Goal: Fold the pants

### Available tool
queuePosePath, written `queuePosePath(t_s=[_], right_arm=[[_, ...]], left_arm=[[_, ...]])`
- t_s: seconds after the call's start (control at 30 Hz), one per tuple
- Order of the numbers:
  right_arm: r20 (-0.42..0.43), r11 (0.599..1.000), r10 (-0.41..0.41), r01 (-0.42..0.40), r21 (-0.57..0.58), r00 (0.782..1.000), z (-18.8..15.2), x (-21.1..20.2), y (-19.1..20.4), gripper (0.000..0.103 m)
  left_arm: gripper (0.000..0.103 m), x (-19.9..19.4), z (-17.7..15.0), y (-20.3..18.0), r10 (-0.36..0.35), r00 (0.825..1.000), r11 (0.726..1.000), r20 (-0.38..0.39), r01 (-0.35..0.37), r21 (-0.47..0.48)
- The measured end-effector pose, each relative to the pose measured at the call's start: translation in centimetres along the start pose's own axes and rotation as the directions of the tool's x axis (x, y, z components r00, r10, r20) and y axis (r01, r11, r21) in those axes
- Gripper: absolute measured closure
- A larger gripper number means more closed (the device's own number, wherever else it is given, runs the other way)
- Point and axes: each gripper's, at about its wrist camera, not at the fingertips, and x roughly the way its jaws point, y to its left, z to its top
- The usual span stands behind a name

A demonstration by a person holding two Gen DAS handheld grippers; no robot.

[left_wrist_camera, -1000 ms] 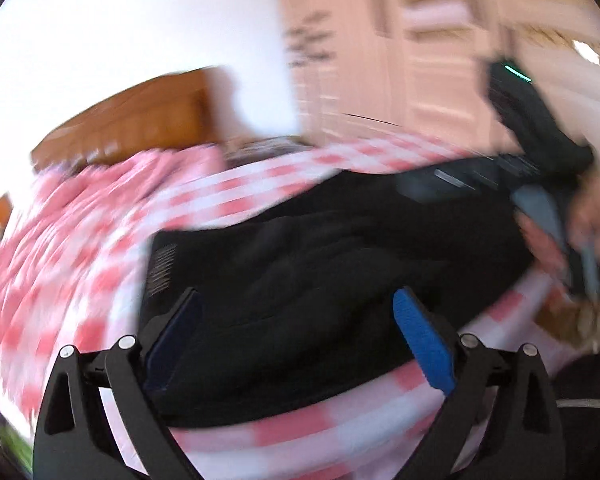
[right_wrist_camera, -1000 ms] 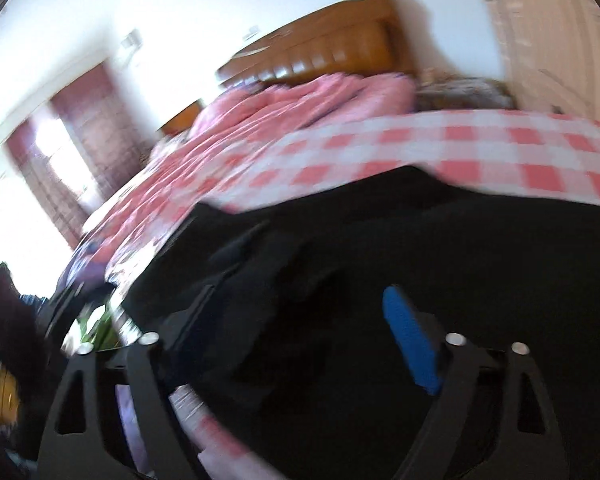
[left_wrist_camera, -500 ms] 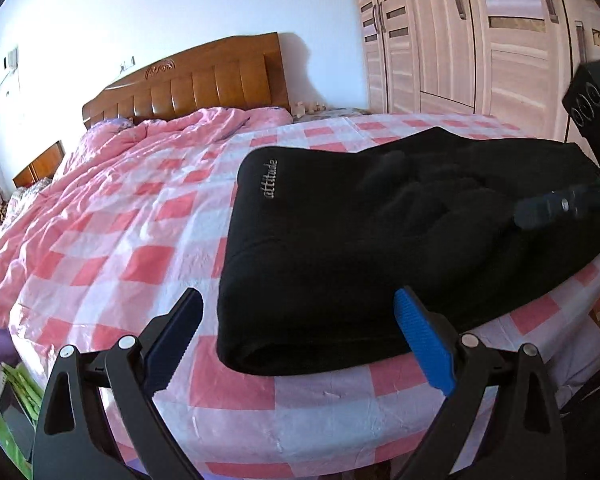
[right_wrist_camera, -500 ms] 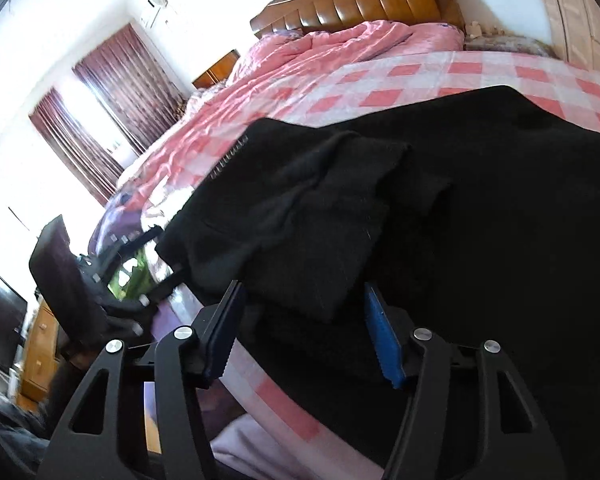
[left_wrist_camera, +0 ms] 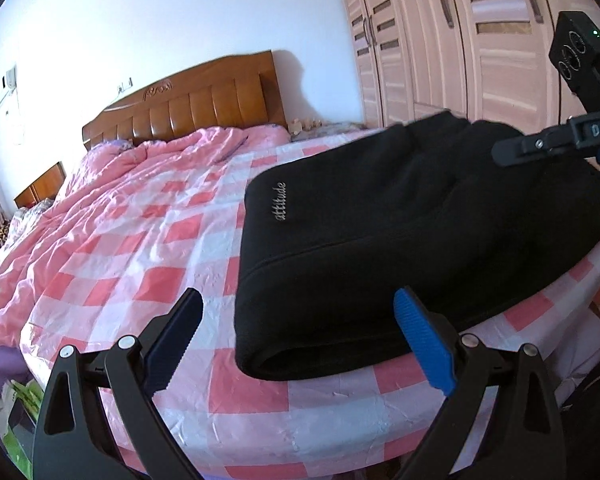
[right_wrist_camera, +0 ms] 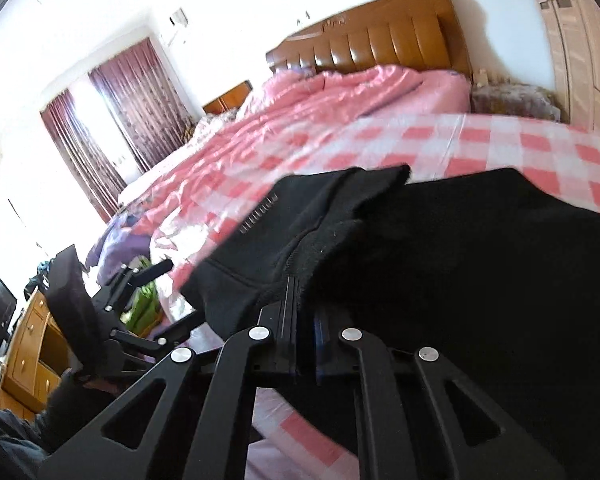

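- right tongs (right_wrist_camera: 300, 312) clamped tight on a fold of the black pants (right_wrist_camera: 460, 248), centre frame
- left tongs (left_wrist_camera: 296, 344) wide open, holding nothing, low over the checked bed (left_wrist_camera: 148, 248)

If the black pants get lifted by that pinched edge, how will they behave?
Likely floppy: the black pants already sag and crease around the shut right gripper. Probably bulky rather than light, given the thick folded edge. The fuzzy fabric should grip, not slip.

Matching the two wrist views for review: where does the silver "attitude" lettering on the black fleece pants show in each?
Left wrist: silver lettering sits centre, near the black fleece pants' upper left corner.
Right wrist: lettering left of centre, on the pants' far edge.
Shared landmark: brown wooden headboard.
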Motion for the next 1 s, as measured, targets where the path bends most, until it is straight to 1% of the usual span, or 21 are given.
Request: queuePosePath(t_s=[0.03, 0.1, 0.17, 0.23, 0.27, 0.3, 0.37, 0.4, 0.43, 0.47, 0.5, 0.53, 0.63, 0.77, 0.87, 1.0], right_arm=[[0.006, 1.000, 0.004, -0.004, 0.009, 1.000, -0.2, -0.5, 0.0, 0.094], [-0.020, 1.000, 0.004, -0.004, 0.027, 1.000, -1.2, -0.6, -0.6, 0.094], [-0.076, 0.997, -0.002, 0.008, 0.079, 0.997, -2.9, 0.6, -2.2, 0.094], [-0.124, 0.992, 0.004, 0.012, 0.127, 0.992, -4.3, 2.1, -3.6, 0.094], [-0.128, 0.990, 0.007, 0.011, 0.140, 0.992, -4.6, 2.6, -3.9, 0.094], [-0.123, 0.986, 0.027, -0.007, 0.165, 0.992, -4.8, 2.8, -4.4, 0.094], [-0.129, 0.986, 0.036, -0.014, 0.168, 0.991, -4.4, 2.3, -4.5, 0.083], [-0.132, 0.988, 0.023, -0.002, 0.157, 0.991, -4.1, 2.1, -4.3, 0.066], [-0.130, 0.989, 0.008, 0.011, 0.148, 0.991, -3.9, 1.8, -4.2, 0.035], [-0.109, 0.989, -0.002, 0.018, 0.145, 0.994, -3.8, 0.8, -4.2, 0.017], [-0.075, 0.989, -0.010, 0.020, 0.144, 0.997, -3.7, -0.2, -4.3, 0.004], [-0.056, 0.990, -0.012, 0.020, 0.142, 0.998, -3.7, -0.9, -4.3, 0.004], [-0.073, 0.986, -0.025, 0.037, 0.160, 0.997, -3.6, -1.5, -4.9, 0.004], [-0.159, 0.978, -0.002, 0.035, 0.205, 0.987, -4.4, 0.2, -6.1, 0.005], [-0.231, 0.984, 0.013, 0.029, 0.175, 0.973, -3.7, 2.3, -5.9, 0.005], [-0.309, 0.984, 0.083, -0.030, 0.174, 0.947, -2.2, 4.9, -5.4, 0.005]], left_arm=[[0.007, -0.2, 0.0, 0.0, 0.000, 1.000, 1.000, 0.004, 0.000, 0.008], [0.007, 0.2, -0.2, -0.1, 0.018, 1.000, 0.999, -0.014, -0.017, 0.044], [0.007, 0.8, -0.5, -0.3, 0.025, 0.999, 0.998, -0.037, -0.023, 0.062], [0.007, 1.5, -0.9, -0.3, 0.014, 0.998, 0.999, -0.062, -0.010, 0.053], [0.007, 1.8, -1.1, -0.4, 0.011, 0.997, 0.999, -0.075, -0.007, 0.052], [0.007, 2.2, -1.3, -0.5, 0.019, 0.996, 0.998, -0.088, -0.014, 0.057], [0.007, 2.5, -1.4, -0.8, 0.032, 0.994, 0.997, -0.102, -0.024, 0.070], [0.007, 2.4, -1.4, -0.8, 0.032, 0.994, 0.997, -0.102, -0.025, 0.071], [0.007, 2.3, -1.3, -0.8, 0.033, 0.995, 0.997, -0.096, -0.027, 0.071], [0.007, 2.1, -1.2, -0.7, 0.035, 0.995, 0.997, -0.091, -0.029, 0.072], [0.007, 1.8, -1.1, -0.6, 0.039, 0.996, 0.997, -0.085, -0.033, 0.073], [0.007, 1.6, -1.1, -0.5, 0.045, 0.996, 0.996, -0.081, -0.039, 0.075], [0.007, 1.2, -1.0, 0.0, 0.058, 0.996, 0.996, -0.073, -0.053, 0.066], [0.007, 1.0, -1.2, 0.6, 0.060, 0.996, 0.998, -0.071, -0.058, 0.033], [0.007, 0.7, -1.2, 0.8, 0.062, 0.996, 0.998, -0.065, -0.061, 0.023], [0.007, 0.4, -1.4, 1.0, 0.059, 0.997, 0.998, -0.048, -0.059, 0.007]])
